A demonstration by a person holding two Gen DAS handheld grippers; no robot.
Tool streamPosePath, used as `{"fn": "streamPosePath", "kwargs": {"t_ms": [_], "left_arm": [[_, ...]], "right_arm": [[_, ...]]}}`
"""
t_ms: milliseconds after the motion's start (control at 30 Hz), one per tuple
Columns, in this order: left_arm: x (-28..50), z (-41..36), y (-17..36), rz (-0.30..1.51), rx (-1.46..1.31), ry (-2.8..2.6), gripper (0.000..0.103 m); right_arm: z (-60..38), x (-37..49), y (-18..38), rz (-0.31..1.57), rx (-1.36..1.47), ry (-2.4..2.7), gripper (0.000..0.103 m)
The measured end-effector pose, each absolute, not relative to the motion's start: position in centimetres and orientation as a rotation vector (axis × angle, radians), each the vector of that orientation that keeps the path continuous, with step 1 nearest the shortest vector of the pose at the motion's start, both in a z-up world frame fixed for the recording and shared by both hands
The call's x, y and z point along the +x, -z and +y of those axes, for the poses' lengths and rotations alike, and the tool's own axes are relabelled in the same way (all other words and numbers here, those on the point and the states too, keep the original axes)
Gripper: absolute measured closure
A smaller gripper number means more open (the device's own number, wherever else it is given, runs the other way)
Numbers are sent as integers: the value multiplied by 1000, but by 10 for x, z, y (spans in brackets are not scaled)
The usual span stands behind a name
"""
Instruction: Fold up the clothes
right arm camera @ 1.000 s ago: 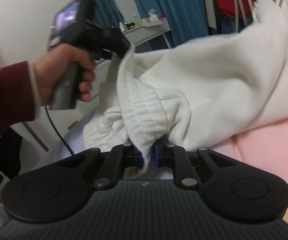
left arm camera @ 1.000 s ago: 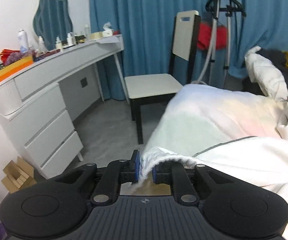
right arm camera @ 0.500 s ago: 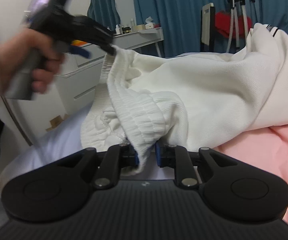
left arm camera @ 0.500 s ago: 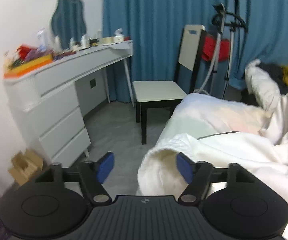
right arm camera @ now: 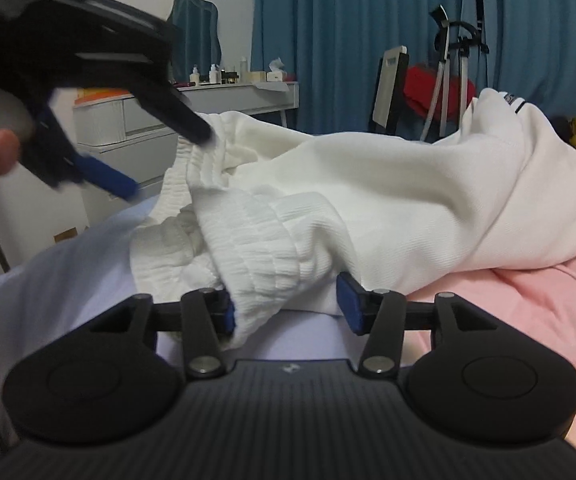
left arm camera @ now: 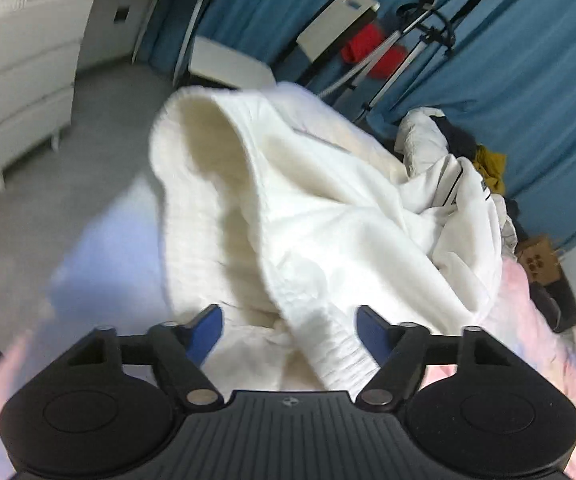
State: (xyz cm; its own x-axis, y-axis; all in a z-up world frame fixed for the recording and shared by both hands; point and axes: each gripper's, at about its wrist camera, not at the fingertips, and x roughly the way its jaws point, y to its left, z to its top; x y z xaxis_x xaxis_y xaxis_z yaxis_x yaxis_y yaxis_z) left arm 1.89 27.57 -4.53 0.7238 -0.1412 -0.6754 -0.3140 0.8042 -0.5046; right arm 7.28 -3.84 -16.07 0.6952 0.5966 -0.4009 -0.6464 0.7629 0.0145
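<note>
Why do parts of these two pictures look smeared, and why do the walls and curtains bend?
Left wrist view: the dresser and white garment are smeared by motion; the curtain tilts and bows from the fisheye lens. Right wrist view: mostly sharp, only the left gripper is blurred.

White ribbed-knit garment (right arm camera: pixel 367 184), seemingly matt plastic gripper (right arm camera: pixel 286 308)

Left wrist view looks steeply down, close over the crumpled white ribbed garment (left arm camera: pixel 307 216); right wrist view looks level across it; both share blue curtains (right arm camera: pixel 327 20)
</note>
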Motion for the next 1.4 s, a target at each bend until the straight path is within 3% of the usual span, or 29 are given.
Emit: {"fn": "streamPosePath", "kwargs": {"t_ms": [67,100,133,333,500,833,933,1133,1200,1267,1367,1400], "left_arm": [[26,272,56,767,-684,-106,56],[32,271,60,765,-690,-104,72],[37,271,64,762,-695,-103,78],[34,265,65,662,-589,-66,91],[29,262,56,592,-599,-18,93],[23,284,52,486,-739,-21,93],[22,289,54,488,-748,-8,93],[15,290,55,484,-728,10,90],[10,292,56,480,-737,-2,90],[2,296,57,481,-744,-11,87],[-11,301,57,481,-747,-52,74],[-16,305,58,485,-770,-60,59]], "right_arm": [[-40,75,162,396,-119,-700,51],[-41,76,163,395,-112,-702,51],[-42,76,163,394,-109,-704,51],[-32,81,164,368,-135,-691,49],[-9,81,164,305,-227,-634,49],[22,41,166,-125,-471,-477,48],[19,36,169,-199,-472,-427,33],[-3,64,145,9,-172,-704,24],[2,68,148,32,-194,-722,22],[7,72,150,54,-218,-739,22],[4,73,147,74,-243,-744,22],[1,74,144,88,-240,-743,22]]}}
